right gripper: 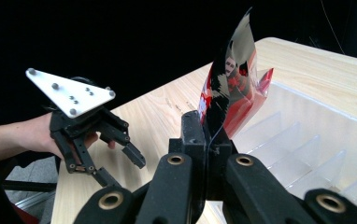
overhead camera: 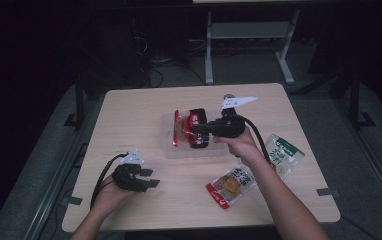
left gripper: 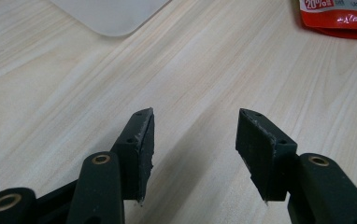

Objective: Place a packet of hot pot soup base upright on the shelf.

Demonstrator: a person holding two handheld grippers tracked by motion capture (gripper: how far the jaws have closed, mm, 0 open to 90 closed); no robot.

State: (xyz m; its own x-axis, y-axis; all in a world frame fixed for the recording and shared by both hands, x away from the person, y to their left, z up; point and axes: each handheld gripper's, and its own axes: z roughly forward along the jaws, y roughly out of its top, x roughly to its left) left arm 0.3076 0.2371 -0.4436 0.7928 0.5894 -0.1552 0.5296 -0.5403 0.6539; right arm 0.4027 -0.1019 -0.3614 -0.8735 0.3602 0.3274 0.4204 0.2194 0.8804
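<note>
Red packet (right gripper: 232, 88) upright over clear tray (right gripper: 317, 140), clamped in level right gripper (right gripper: 208, 140); left gripper (left gripper: 193, 140) apart, empty.

Red packet (overhead camera: 191, 127) in right gripper (overhead camera: 199, 128)

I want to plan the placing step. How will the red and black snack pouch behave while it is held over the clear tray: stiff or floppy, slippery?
The red and black pouch is probably floppy: pinched at one edge by the right hand-held gripper, its top curls. Its glossy, mirror-like film suggests it may slip. It looks light, standing up from that one pinch above the clear tray.
</note>
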